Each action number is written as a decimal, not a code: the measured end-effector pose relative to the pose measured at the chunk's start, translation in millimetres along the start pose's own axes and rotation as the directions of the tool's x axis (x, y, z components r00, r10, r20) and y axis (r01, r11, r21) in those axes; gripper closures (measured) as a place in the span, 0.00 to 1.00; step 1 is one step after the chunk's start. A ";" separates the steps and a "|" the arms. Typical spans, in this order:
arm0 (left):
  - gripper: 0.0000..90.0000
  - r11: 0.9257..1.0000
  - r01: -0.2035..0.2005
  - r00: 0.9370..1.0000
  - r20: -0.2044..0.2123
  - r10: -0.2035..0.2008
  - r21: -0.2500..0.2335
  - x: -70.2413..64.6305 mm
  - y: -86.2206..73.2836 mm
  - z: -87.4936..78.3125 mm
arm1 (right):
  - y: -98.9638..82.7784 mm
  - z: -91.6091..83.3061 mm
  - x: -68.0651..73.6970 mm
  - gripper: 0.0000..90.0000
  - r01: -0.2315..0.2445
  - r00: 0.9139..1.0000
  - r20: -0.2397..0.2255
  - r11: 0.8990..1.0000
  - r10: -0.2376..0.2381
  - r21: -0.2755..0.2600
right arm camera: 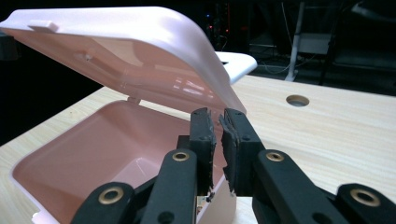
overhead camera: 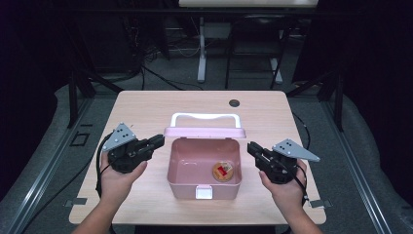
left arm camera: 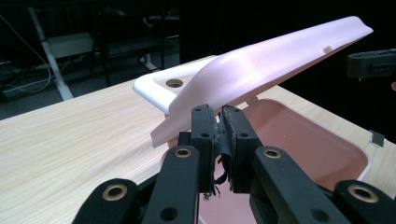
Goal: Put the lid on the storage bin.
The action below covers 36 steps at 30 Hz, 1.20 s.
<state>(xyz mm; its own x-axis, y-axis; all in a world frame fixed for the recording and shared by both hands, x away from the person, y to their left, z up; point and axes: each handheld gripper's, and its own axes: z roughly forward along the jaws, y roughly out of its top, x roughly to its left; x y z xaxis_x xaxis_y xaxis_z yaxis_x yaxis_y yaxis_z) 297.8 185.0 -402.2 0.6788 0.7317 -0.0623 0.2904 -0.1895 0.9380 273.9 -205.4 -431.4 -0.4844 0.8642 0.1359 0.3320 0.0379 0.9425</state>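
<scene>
Between closed claws (overhead camera: 157,142) (overhead camera: 253,147), open pink box (overhead camera: 181,165)

No text, brand, number or sign can be read anywhere. The one candidate is a round item (overhead camera: 222,171) lying inside the pink box (overhead camera: 204,187), seen in the high view: it bears a red mark on a tan face, too small and blurred to make out as letters.

Light wood table (overhead camera: 146,109); open pink box (overhead camera: 181,170) sits at centre.
</scene>
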 end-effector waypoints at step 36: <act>0.93 1.000 0.006 1.000 0.014 -0.006 0.005 -8.1 -17.9 -7.4 | -28.1 -1.0 -31.4 0.80 -0.016 1.000 0.018 0.999 0.015 0.030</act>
<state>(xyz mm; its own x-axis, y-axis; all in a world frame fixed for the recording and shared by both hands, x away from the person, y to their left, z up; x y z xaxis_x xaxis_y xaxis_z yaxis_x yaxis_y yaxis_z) 282.0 187.4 -415.9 0.6866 0.7234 -0.0729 0.2975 -0.1880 0.9360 279.0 -234.2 -461.9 -0.4649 0.8735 0.1446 0.3640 0.0396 0.9306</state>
